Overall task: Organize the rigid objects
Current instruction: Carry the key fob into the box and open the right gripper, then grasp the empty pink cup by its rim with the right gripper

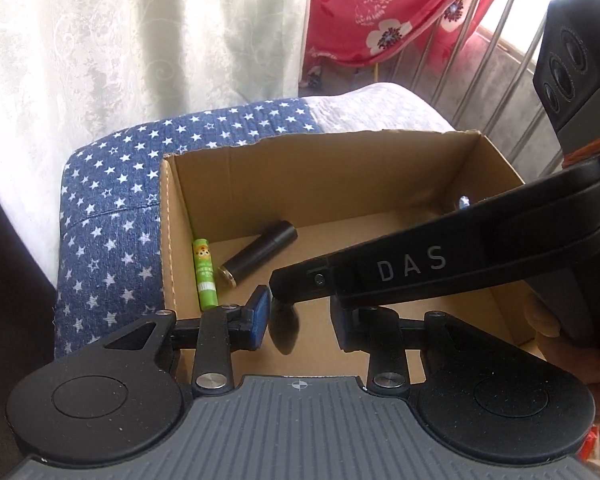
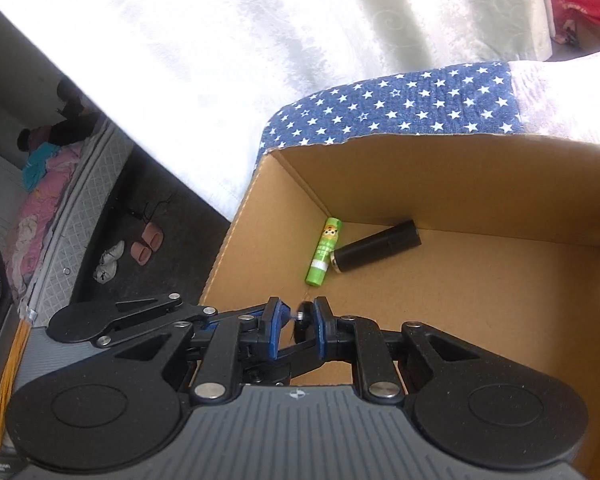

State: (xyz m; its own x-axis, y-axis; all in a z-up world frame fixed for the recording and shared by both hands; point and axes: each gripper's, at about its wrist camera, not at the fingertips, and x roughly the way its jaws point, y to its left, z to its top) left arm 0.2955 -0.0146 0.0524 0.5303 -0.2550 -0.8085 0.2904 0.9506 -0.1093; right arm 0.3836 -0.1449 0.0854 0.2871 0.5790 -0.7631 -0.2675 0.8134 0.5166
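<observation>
Right wrist: small object (image 2: 302, 316) between fingers (image 2: 274, 322)

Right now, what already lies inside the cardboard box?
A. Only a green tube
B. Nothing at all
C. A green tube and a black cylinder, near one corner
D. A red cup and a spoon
C: on the floor of the cardboard box, the green tube lies along the side wall and the black cylinder lies at an angle beside it, its metal-rimmed end close to the tube.
</observation>
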